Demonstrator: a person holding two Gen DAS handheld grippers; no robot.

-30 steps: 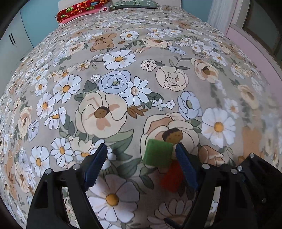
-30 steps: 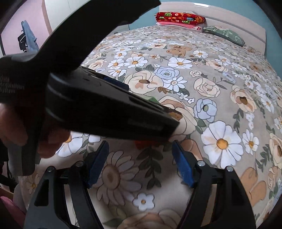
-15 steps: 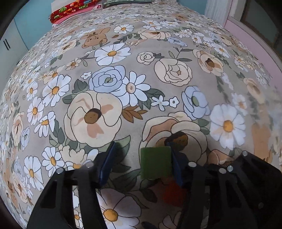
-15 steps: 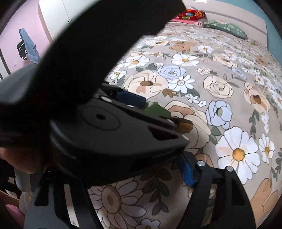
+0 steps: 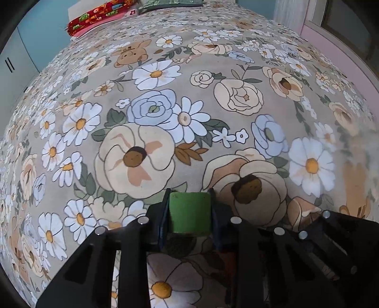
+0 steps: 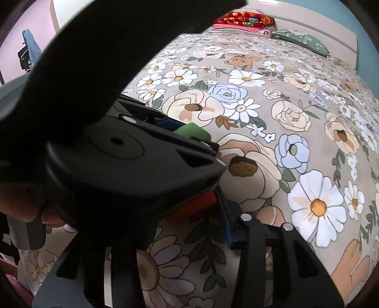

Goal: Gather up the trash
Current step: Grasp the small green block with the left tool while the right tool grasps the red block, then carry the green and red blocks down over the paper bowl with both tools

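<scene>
A green foam block (image 5: pixel 190 212) sits between the blue pads of my left gripper (image 5: pixel 189 213), which is shut on it just above the flowered bedspread (image 5: pixel 165 99). The block also shows in the right wrist view (image 6: pixel 193 131), past the left gripper's black body (image 6: pixel 123 165). A red block (image 6: pixel 193 206) lies on the bedspread against the right finger (image 6: pixel 227 222) of my right gripper (image 6: pixel 189 213). The left finger is hidden behind the left gripper, so the jaw state is unclear. In the left wrist view the red block (image 5: pixel 228 259) is a dim patch below my right finger.
A red patterned pillow (image 5: pixel 99 14) and a green pillow (image 6: pixel 300 40) lie at the head of the bed. A pale wardrobe (image 5: pixel 14 64) stands on the left and a pink wall (image 5: pixel 341 45) on the right. A person's hand (image 6: pixel 21 203) holds the left gripper.
My left gripper has closed from wide open onto the green block. The right gripper has moved forward up to the red block, under the left gripper.
</scene>
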